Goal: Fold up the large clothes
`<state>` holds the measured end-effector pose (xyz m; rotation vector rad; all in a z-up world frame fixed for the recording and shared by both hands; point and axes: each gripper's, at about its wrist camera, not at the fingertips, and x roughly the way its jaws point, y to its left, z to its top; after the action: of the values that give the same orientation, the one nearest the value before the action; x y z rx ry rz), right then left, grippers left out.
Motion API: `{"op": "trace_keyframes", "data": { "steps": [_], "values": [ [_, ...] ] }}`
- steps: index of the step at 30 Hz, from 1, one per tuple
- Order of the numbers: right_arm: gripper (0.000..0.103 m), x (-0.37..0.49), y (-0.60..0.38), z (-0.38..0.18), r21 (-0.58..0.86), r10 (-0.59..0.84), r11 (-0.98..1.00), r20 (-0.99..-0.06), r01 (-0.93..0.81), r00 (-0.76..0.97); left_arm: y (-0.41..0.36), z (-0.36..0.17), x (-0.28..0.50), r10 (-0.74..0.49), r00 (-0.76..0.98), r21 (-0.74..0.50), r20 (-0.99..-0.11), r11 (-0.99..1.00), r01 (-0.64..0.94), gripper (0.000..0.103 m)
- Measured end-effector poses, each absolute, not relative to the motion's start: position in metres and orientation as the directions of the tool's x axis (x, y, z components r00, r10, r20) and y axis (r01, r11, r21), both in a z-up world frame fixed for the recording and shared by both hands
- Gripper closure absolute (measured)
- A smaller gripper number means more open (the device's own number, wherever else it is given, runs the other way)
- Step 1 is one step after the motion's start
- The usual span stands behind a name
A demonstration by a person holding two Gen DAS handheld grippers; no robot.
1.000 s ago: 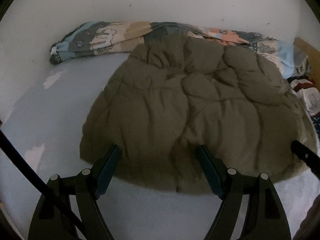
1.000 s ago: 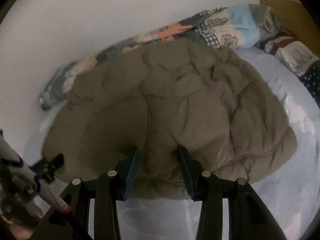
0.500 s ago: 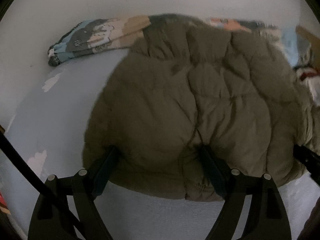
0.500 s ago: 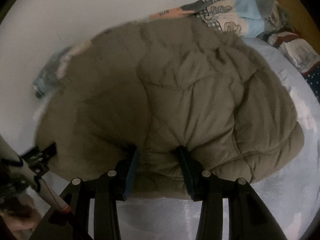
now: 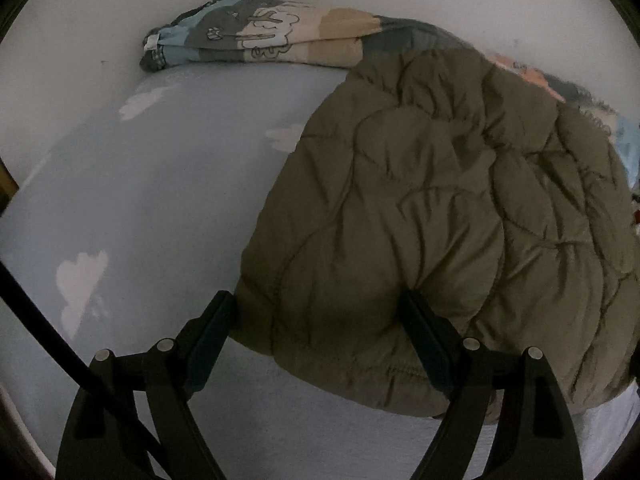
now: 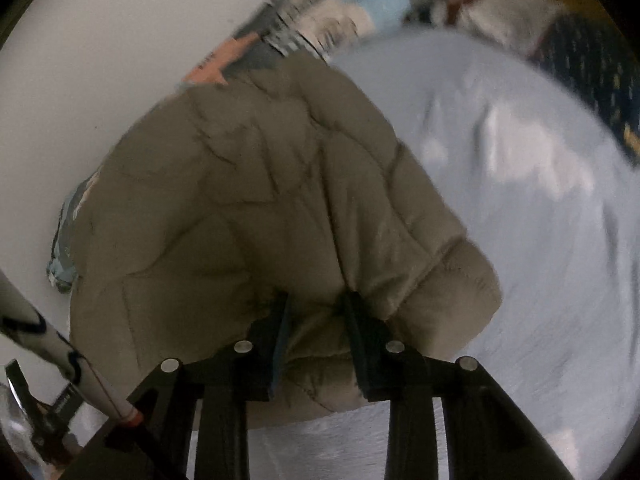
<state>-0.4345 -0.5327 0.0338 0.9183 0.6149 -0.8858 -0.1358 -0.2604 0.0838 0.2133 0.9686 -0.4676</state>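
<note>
So there's an olive-green puffer jacket (image 5: 440, 208) spread on a pale blue bedsheet with white cloud prints (image 5: 132, 208), its far edge up against a rolled patterned blanket (image 5: 260, 38) that runs along the white wall (image 5: 80, 8). The left gripper (image 5: 320, 320) has its fingers set wide apart around the jacket's near hem, fabric bulging between them; the right-side finger presses into the padding, the left-side one sits at the jacket's edge. The right gripper (image 6: 316, 320) is pinching a bunched fold of the jacket's hem (image 6: 240, 208) between narrow-set fingers. The right wrist view is blurry on the sheet side (image 6: 540, 208). More crumpled fabric (image 6: 500, 12) sits at the top right there, too smeared to identify.
</note>
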Motion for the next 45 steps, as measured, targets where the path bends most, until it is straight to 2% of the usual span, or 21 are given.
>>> {"op": "trace_keyframes", "data": {
  "steps": [3, 6, 9, 12, 17, 20, 29, 35, 45],
  "values": [
    [0.072, -0.434, -0.534, 0.034, 0.42, -0.377, 0.293, -0.775, 0.859, 0.508, -0.261, 0.09, -0.14, -0.273, 0.511, 0.002, -0.815, 0.881, 0.474, 0.019],
    [0.072, -0.43, -0.524, 0.05, 0.388, -0.419, 0.29, -0.771, 0.875, 0.48, -0.259, 0.11, -0.154, -0.279, 0.593, 0.033, -0.756, 0.888, 0.459, 0.019],
    [0.071, -0.409, -0.499, 0.071, 0.33, -0.468, 0.391, -0.733, 0.86, 0.494, -0.262, 0.132, -0.173, -0.327, 0.662, 0.051, -0.674, 0.874, 0.484, 0.019],
    [0.071, -0.382, -0.475, 0.074, 0.33, -0.423, 0.492, -0.718, 0.805, 0.553, -0.274, 0.138, -0.197, -0.388, 0.66, 0.069, -0.643, 0.829, 0.554, 0.019],
    [0.071, -0.353, -0.45, 0.06, 0.238, -0.411, 0.567, -0.748, 0.789, 0.521, -0.302, 0.122, -0.223, -0.406, 0.614, 0.106, -0.677, 0.771, 0.628, 0.019],
    [0.07, -0.346, -0.456, 0.05, 0.24, -0.381, 0.57, -0.77, 0.786, 0.511, -0.311, 0.108, -0.227, -0.378, 0.622, 0.151, -0.686, 0.762, 0.63, 0.019],
    [0.068, -0.345, -0.451, 0.045, 0.244, -0.369, 0.567, -0.779, 0.787, 0.508, -0.319, 0.098, -0.23, -0.36, 0.647, 0.181, -0.673, 0.767, 0.615, 0.019],
    [0.062, -0.342, -0.45, 0.044, 0.237, -0.37, 0.573, -0.78, 0.785, 0.505, -0.317, 0.097, -0.232, -0.361, 0.648, 0.183, -0.671, 0.766, 0.616, 0.019],
    [0.061, -0.342, -0.45, 0.044, 0.238, -0.368, 0.572, -0.781, 0.785, 0.505, -0.318, 0.096, -0.232, -0.363, 0.645, 0.178, -0.672, 0.767, 0.617, 0.019]
  ]
}}
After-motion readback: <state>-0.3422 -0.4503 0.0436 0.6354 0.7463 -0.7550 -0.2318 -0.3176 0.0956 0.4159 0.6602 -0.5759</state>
